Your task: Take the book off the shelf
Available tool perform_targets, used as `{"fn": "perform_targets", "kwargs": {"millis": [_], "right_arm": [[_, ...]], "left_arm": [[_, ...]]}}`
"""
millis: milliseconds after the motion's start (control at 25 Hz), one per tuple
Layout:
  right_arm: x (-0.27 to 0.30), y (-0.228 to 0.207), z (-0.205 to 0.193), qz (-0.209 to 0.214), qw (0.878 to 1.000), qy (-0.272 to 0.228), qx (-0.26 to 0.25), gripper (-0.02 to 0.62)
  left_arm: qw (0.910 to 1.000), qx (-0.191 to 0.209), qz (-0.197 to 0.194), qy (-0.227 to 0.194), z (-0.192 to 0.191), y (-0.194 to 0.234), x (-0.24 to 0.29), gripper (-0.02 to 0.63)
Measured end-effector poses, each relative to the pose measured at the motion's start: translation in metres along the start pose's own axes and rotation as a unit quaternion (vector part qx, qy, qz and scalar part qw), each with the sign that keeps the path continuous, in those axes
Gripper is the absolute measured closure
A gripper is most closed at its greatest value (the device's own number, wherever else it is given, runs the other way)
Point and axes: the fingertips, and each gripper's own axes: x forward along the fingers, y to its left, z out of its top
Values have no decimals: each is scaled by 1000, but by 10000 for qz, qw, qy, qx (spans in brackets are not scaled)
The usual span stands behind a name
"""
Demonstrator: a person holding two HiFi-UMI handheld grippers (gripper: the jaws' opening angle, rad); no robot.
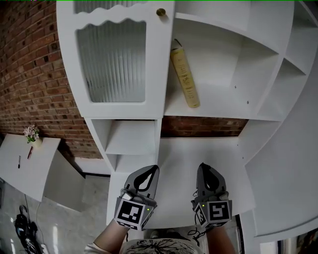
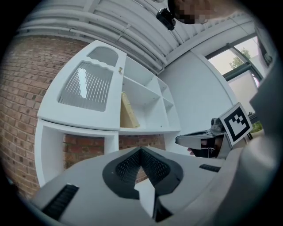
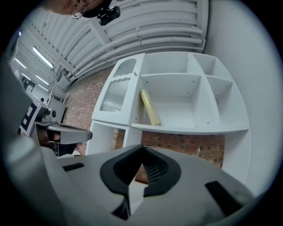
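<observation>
- Bkgd: red brick wall (image 1: 30, 59) behind a white shelf unit (image 1: 218, 113), with a ribbed-glass door (image 1: 112, 59) on its left part.
- Book (image 1: 185, 77): yellowish and slim, standing tilted in the open compartment just right of the door. Its top leans on the left wall and its foot sits on the shelf board. It's above and ahead of both grippers, approx between their lines, well apart from either.
- Left gripper (image 1: 152, 169): jaws closed together with nothing in them, low over the white counter (image 1: 189, 149).
- Right gripper (image 1: 202, 167): jaws also pressed together, empty.
- Step, as I read it: the reach hasn't begun, so the task is at its start.
- To do it well: open the right gripper's jaws before arriving and come in from the book's free right side. Set the jaws across the cover thickness at approx mid-spine or lower, grip firm, then draw straight out toward self.
- Risk: a slim leaning book may slide flat if nudged. Keep clear of the door edge & knob (image 1: 161, 12).
</observation>
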Motion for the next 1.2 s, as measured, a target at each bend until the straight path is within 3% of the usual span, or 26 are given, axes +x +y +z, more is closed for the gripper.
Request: {"fn": "perform_targets", "kwargs": {"millis": [280, 520, 680, 800, 1040, 1200], "right_arm": [[61, 8, 31, 457, 9989, -61, -111, 594], [100, -8, 72, 284, 9990, -204, -288, 594], [132, -13, 104, 349, 9966, -435, -610, 387], [160, -17, 117, 382, 9945, -450, -869, 351], [209, -33, 144, 87, 9917, -368, -1228, 217], [239, -36, 148, 102, 9925, -24, -1216, 204]], "left_arm": [[9985, 150, 531, 4, 12, 37, 9, 594], [9961, 97, 878, -60, 21, 60, 20, 594], [9957, 153, 907, 76, 21, 62, 29, 594], [9965, 176, 815, 30, 24, 61, 34, 594], [9961, 266, 838, 92, 19, 64, 40, 594], [9942, 334, 1011, 136, 24, 75, 43, 593]]}}
